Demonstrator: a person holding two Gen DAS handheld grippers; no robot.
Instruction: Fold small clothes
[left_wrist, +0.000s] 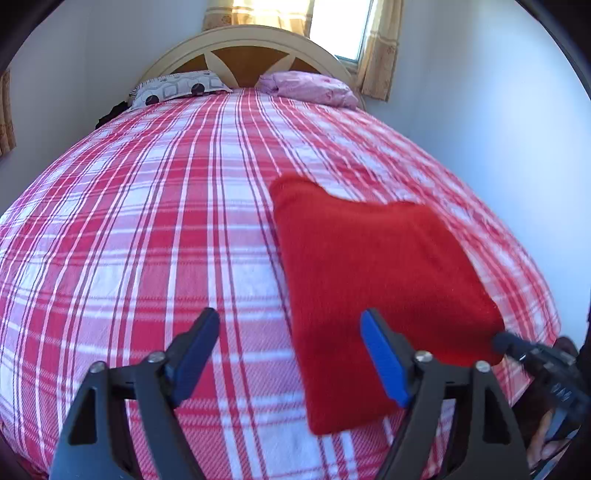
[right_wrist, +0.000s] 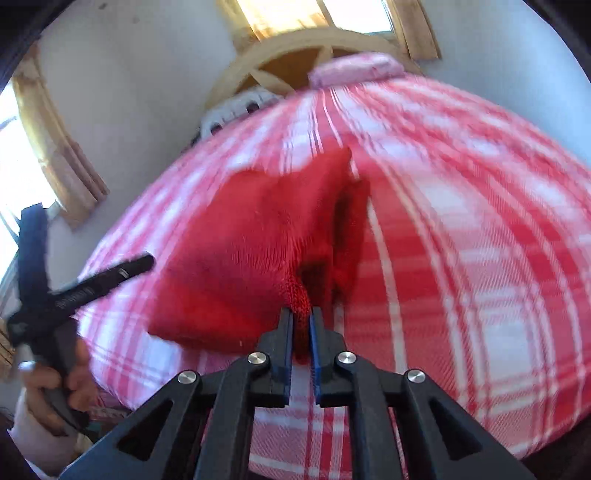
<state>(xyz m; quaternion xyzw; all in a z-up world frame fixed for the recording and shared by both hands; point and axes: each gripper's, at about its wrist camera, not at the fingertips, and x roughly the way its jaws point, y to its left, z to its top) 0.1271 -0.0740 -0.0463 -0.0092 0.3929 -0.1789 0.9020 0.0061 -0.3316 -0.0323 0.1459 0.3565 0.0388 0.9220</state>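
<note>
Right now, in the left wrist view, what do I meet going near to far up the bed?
Left claw, open → red garment on the plaid sheet → pink pillow → headboard → window.

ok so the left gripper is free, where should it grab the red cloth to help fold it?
Probably the near corner of the red cloth that lies flat, coming from the left gripper side. The right gripper already pinches the other near edge, so that corner is the unheld one.

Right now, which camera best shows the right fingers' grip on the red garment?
The right wrist view: both fingers pinch the red garment at its edge. The left wrist view shows the garment's flat spread, with the right gripper only at its corner.
</note>
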